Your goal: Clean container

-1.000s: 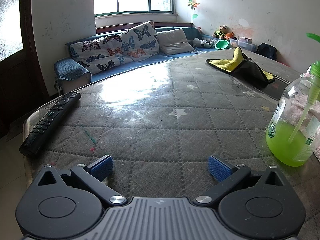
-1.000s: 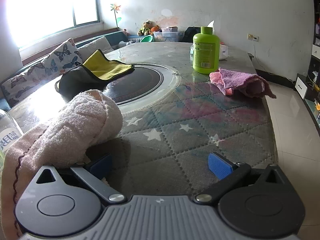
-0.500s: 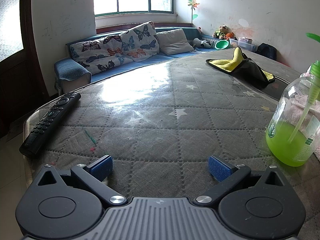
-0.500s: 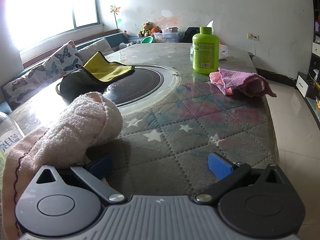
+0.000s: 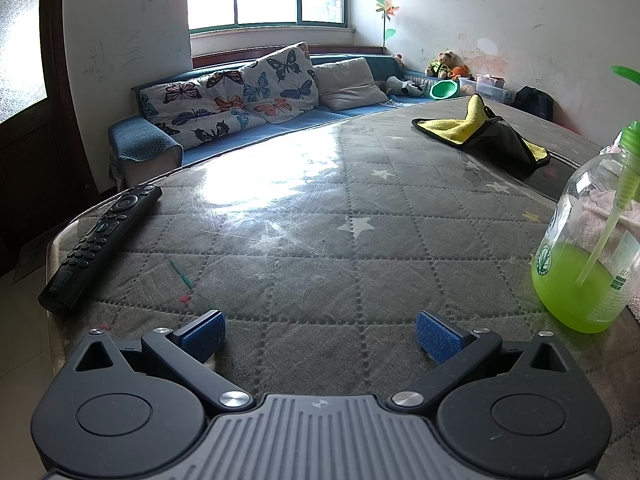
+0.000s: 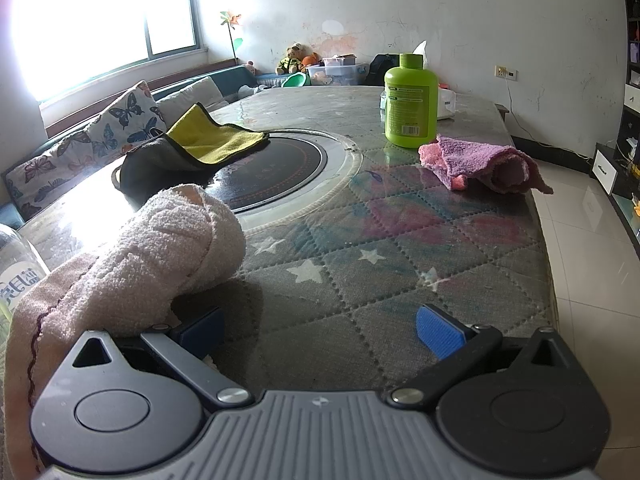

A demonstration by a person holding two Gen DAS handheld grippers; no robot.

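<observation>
Bottle [image 5: 588, 248] is what my next move depends on, I believe: the clear pump bottle with green liquid in its lower part, which I take as the container to clean. It stands upright on the table [image 5: 320, 240], so its long axis is vertical and the pump neck points up. From my left tongs [image 5: 320, 334] it lies at about 2 o'clock, near, but not between the fingers. From my right tongs [image 6: 320, 332] it lies at about 9 o'clock, at the very left border of that view, where only a part of its wall and label shows [image 6: 16, 276].

Both tongs are spread wide and hold nothing. They sit low over the table at its near edge.

The pale pink towel [image 6: 160, 256] lies rolled at 10 to 11 o'clock from my right tongs. Its near end is just beside the left finger [image 6: 200, 330] and seems to lie over the linkage there, but it is not between the fingers. The bottle and this towel are just beside each other.

So I judge that the left tongs are nearer for holding the bottle, with a small turn toward 2 o'clock, and the right tongs are nearer for the towel. The bottle is tall and only partly full, so a push at the side could tip it.
</observation>
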